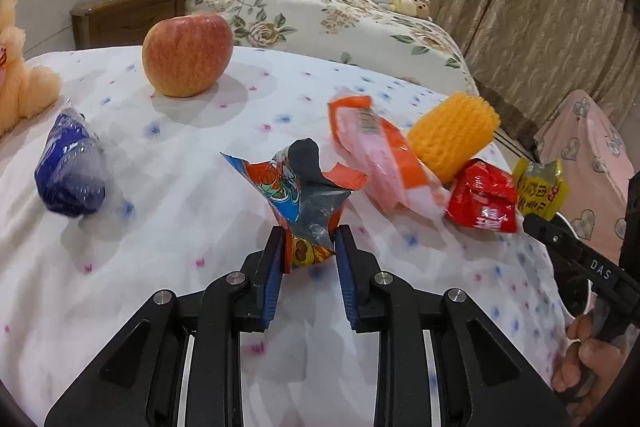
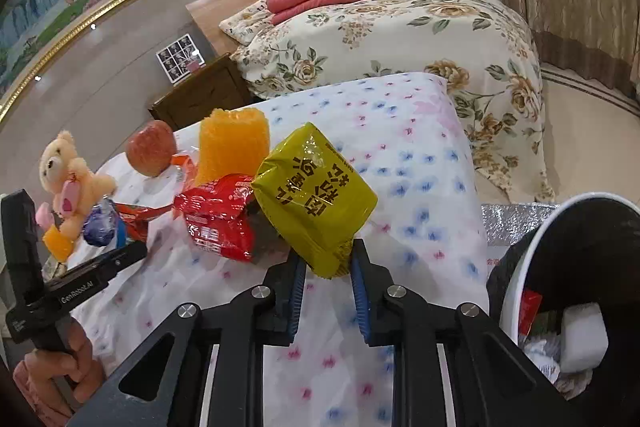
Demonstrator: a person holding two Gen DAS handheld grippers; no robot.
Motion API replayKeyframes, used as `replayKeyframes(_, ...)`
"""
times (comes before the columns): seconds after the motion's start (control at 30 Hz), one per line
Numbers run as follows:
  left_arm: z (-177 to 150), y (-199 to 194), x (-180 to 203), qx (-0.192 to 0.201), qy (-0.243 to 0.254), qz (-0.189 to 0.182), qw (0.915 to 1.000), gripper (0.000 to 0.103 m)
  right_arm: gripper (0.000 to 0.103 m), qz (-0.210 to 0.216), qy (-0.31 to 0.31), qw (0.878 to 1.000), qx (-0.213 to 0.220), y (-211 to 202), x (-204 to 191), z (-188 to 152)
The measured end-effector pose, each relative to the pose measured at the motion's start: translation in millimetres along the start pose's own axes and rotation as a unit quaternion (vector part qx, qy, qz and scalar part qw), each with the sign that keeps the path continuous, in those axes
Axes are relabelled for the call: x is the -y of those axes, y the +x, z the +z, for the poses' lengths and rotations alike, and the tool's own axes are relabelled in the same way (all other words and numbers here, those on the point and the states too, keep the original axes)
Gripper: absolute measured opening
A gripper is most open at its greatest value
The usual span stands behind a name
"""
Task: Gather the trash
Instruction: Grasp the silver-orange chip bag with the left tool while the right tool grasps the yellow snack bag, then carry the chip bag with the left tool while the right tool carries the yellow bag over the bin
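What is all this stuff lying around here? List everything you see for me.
cartoon wrapper: 1, orange-blue, in left gripper
yellow packet: 1, yellow, in right gripper
red packet: 1, red, on bedspread
orange-pink wrapper: 1, on bedspread
foam fruit net: 1, orange, on bedspread
blue wrapper: 1, blue, left side
apple: 1, red, farther back
teddy bear: 1, cream, left edge
trash bin: 1, white-rimmed, lower right
left hand-held gripper: 1, black
right hand-held gripper: 1, black

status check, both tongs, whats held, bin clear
Left tongs shut on torn cartoon wrapper. Right tongs shut on yellow packet. Bin lower right, nothing blocking.
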State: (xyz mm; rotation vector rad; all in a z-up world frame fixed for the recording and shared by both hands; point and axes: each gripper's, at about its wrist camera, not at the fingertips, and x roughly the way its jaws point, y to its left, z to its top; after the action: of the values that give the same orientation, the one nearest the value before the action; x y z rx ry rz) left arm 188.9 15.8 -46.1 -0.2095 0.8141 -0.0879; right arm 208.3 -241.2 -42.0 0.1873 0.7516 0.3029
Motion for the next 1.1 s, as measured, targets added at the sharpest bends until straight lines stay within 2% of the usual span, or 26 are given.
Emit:
replayKeyframes(0.43, -35, -29, 29, -0.013, 0.013, -0.046, 0.9988, 0.023, 0.021, 0.007, 0.029, 0.999, 0.013, -42, 10, -31)
replayKeyframes(1.1, -51, -43, 124, -0.023, 0.095, -0.119, 0.9881, 0.023, 0.021, -0.027, 0.076, 0.996, 0.028, -93, 59, -63)
